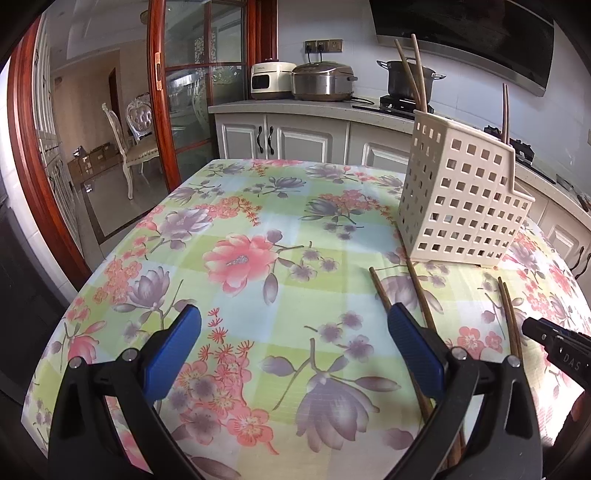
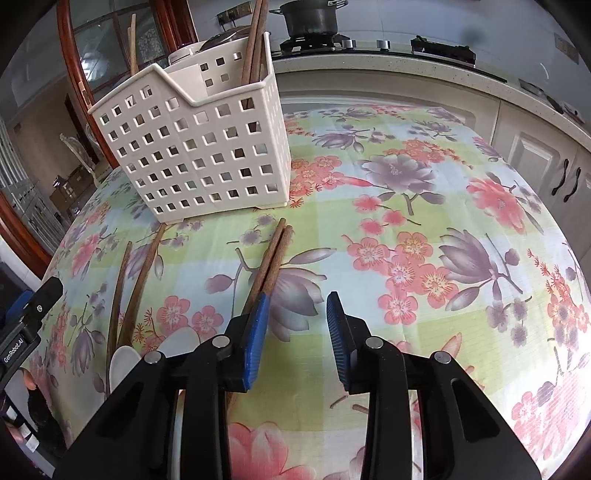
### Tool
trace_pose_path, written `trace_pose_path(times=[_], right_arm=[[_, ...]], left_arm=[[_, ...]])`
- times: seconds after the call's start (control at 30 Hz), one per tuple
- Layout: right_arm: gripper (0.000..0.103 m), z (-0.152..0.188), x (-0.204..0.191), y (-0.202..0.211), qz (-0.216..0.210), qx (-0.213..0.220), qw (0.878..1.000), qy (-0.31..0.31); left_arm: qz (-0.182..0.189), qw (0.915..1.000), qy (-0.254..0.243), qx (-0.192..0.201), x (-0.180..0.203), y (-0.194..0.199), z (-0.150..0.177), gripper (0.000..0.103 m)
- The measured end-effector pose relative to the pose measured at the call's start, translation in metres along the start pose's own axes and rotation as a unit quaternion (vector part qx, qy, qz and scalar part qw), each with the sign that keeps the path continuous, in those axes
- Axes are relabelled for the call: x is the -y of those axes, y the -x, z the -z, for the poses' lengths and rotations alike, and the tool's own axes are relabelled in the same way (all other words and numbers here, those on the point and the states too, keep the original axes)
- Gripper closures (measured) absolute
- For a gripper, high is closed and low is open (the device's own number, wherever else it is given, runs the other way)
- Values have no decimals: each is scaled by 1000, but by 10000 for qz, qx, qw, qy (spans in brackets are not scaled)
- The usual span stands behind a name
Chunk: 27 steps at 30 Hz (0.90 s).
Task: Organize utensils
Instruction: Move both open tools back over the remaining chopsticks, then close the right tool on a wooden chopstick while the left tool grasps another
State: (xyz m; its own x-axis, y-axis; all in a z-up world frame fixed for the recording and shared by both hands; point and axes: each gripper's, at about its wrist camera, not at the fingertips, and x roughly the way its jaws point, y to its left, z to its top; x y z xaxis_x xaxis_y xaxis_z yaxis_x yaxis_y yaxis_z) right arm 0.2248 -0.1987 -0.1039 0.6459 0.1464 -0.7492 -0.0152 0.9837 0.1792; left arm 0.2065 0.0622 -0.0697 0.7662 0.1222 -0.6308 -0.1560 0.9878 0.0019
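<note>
A white perforated utensil basket (image 2: 207, 147) (image 1: 461, 199) stands on the floral tablecloth (image 2: 406, 240), with brown chopsticks (image 2: 255, 48) (image 1: 410, 70) upright in it. On the cloth in front of the basket lies a chopstick pair (image 2: 273, 254) (image 1: 509, 314); it runs along the outer side of my right gripper's left finger, not between the jaws. My right gripper (image 2: 297, 314) is open with only cloth in its gap. A second pair (image 2: 129, 288) (image 1: 421, 295) lies further left beside a white spoon (image 2: 125, 365). My left gripper (image 1: 293, 321) is wide open over bare cloth, just left of that second pair.
Behind the table runs a counter (image 1: 295, 107) with two cookers and a pot (image 2: 314, 18) on a stove, above white cabinets. A red-framed glass door (image 1: 192, 110) stands at the left. The right part of the cloth holds no objects.
</note>
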Motion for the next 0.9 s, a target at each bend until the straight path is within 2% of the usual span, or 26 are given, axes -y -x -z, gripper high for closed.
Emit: trace_pose_path(times=[0.13,0.3,0.43,0.73,0.9], right_arm=[[72,-1,-12,-3,-89,-68,9999,70],[79,-2,-21,-4,170,-67,9996,212],[79,-1,-18,-3,-23,-95,9999,96],[80,-1,-15,-7,155,-124,9997,122],[81,-6,-21,-13,298,-111,9991,271]], left_arm=[[-7,10000,-31,-26,-1,-1,1,5],[9,10000,17,-61,-5,-2,2,5],[13,9999,65,-76,-8,-2,2,5],[53,9999,-3,-97,-3,-1,5,5],[145,9995,-52,-263,4,-6,7,5]])
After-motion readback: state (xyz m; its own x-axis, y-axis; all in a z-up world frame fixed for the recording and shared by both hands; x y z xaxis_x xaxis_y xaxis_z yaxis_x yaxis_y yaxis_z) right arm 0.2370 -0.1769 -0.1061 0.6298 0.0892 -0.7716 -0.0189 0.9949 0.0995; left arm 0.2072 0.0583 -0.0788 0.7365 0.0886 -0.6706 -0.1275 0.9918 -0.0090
